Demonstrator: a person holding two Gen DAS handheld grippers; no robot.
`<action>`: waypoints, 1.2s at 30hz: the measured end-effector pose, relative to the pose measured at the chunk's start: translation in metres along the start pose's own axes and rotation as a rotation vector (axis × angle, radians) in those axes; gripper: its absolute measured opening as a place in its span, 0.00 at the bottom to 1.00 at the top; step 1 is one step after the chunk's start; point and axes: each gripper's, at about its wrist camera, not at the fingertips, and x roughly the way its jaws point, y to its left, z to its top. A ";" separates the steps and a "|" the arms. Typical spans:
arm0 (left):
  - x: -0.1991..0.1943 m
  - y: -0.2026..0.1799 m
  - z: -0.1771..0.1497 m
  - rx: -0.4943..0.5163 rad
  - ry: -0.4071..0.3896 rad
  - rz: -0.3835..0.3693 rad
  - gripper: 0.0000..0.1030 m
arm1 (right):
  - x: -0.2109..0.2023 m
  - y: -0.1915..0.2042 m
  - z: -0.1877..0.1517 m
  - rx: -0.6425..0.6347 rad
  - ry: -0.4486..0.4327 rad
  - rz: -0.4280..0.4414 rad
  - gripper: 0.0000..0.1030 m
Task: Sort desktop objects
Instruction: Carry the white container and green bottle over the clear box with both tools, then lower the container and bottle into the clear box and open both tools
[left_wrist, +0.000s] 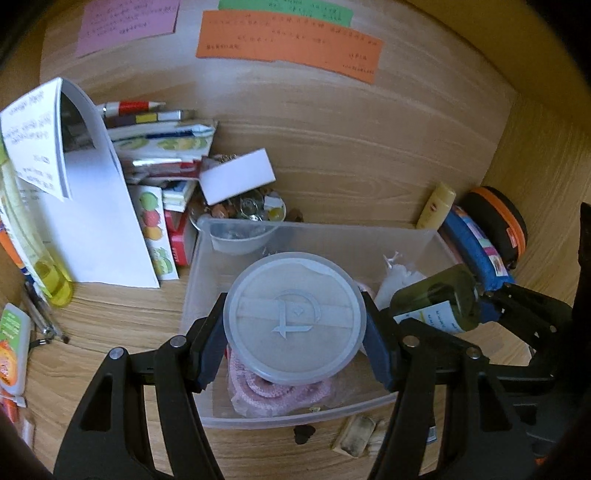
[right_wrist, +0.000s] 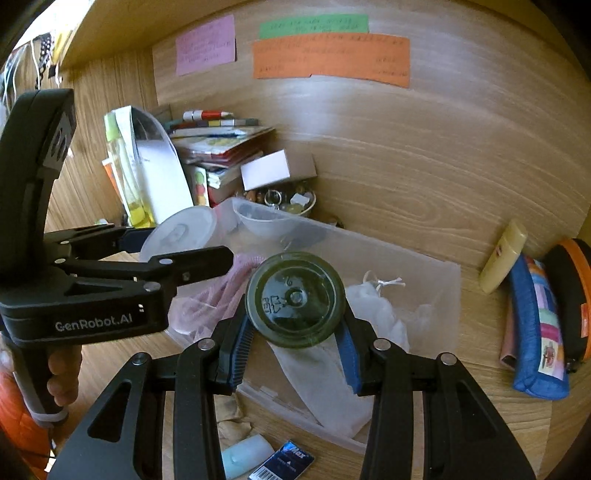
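— Two tools at work over a cluttered desk (left_wrist: 351, 155): what does each carry?

— The left tool (left_wrist: 294, 334) is clamped at about half its spread on a round clear-lidded case (left_wrist: 294, 319), its pads pressing the rim on both sides. The right tool (right_wrist: 295, 325) is closed narrower on a dark green bottle (right_wrist: 295, 301), gripped across its body with the base facing the camera.

— Where are they held?

— Both hang above a clear plastic bin (left_wrist: 317, 232) in the middle of the desk. The case sits over a pink knitted bundle (left_wrist: 280, 393) already inside; the bottle hovers over white bagged items (right_wrist: 373, 306). The tilt downward suggests each is being aimed into the bin, likely as the collecting spot.

— And around it?

— A stack of books and pens (left_wrist: 159, 140) stands to the left by a small bowl of trinkets (left_wrist: 255, 208); a blue pouch (right_wrist: 535, 328) and an orange-trimmed case (right_wrist: 570, 291) lie well apart to the right, apparently unsorted.
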 end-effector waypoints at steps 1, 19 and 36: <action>0.003 0.000 -0.001 0.002 0.008 -0.005 0.63 | 0.001 0.000 -0.001 -0.003 0.002 -0.001 0.37; 0.013 0.001 -0.003 0.018 0.029 0.011 0.64 | 0.009 -0.001 -0.005 -0.016 0.010 -0.070 0.59; -0.018 0.008 0.007 -0.027 -0.046 0.048 0.86 | -0.002 0.002 -0.003 -0.027 -0.010 -0.110 0.85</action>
